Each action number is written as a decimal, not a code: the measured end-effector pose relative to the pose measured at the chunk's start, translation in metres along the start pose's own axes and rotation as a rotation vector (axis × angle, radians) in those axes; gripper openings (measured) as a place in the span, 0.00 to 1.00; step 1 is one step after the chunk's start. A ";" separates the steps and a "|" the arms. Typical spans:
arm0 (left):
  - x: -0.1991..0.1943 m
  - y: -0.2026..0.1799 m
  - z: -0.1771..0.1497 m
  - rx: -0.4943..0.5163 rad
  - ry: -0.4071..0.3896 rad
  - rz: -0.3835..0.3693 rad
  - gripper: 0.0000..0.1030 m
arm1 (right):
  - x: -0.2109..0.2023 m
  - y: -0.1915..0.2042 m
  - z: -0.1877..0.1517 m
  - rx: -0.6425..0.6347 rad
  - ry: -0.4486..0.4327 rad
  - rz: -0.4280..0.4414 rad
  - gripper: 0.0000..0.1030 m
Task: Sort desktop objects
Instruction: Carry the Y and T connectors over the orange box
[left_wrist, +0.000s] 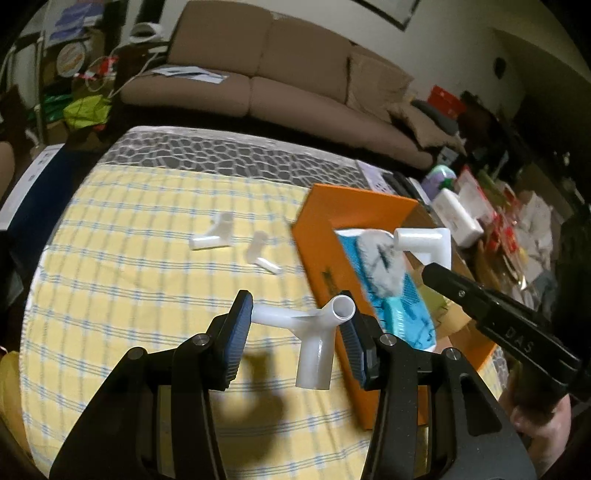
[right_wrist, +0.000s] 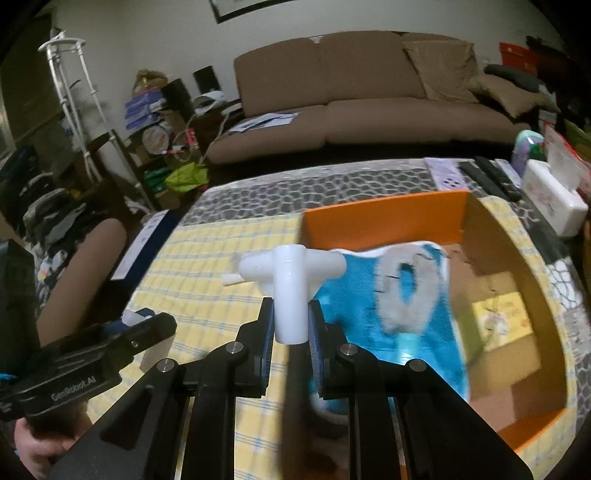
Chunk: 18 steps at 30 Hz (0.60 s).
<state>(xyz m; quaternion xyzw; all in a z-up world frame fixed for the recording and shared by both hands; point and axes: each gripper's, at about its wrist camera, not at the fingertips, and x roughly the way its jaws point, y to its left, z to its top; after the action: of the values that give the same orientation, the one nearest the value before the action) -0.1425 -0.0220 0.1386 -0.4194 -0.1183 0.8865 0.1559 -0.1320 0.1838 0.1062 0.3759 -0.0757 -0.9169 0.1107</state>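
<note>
My left gripper (left_wrist: 295, 325) is shut on a white three-way pipe connector (left_wrist: 314, 336), its blue pads pressing on two ends of the piece above the yellow checked cloth (left_wrist: 147, 295). My right gripper (right_wrist: 290, 310) is shut on the stem of a second white connector (right_wrist: 291, 280), which hangs over the near edge of the orange box (right_wrist: 384, 221). In the left wrist view that gripper (left_wrist: 434, 264) and its connector (left_wrist: 424, 240) are over the box (left_wrist: 351, 206). Two more white connectors (left_wrist: 216, 236) (left_wrist: 262, 254) lie loose on the cloth.
The box holds a blue item with a grey fuzzy patch (right_wrist: 369, 295) and a yellow card (right_wrist: 502, 321). Remote controls (right_wrist: 491, 177) and a white container (right_wrist: 554, 206) sit past the box. A brown sofa (right_wrist: 369, 110) stands behind the table.
</note>
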 end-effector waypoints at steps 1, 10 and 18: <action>0.003 -0.007 -0.001 0.013 0.004 0.002 0.43 | -0.002 -0.006 0.000 0.003 -0.001 -0.007 0.16; 0.024 -0.050 -0.010 0.076 0.035 0.008 0.43 | -0.016 -0.052 -0.010 0.000 0.006 -0.077 0.17; 0.037 -0.084 -0.017 0.105 0.044 -0.009 0.43 | -0.027 -0.089 -0.021 0.011 0.021 -0.117 0.17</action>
<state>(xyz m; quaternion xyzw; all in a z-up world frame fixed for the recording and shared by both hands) -0.1369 0.0706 0.1306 -0.4295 -0.0702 0.8813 0.1843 -0.1113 0.2748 0.0894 0.3900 -0.0576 -0.9173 0.0554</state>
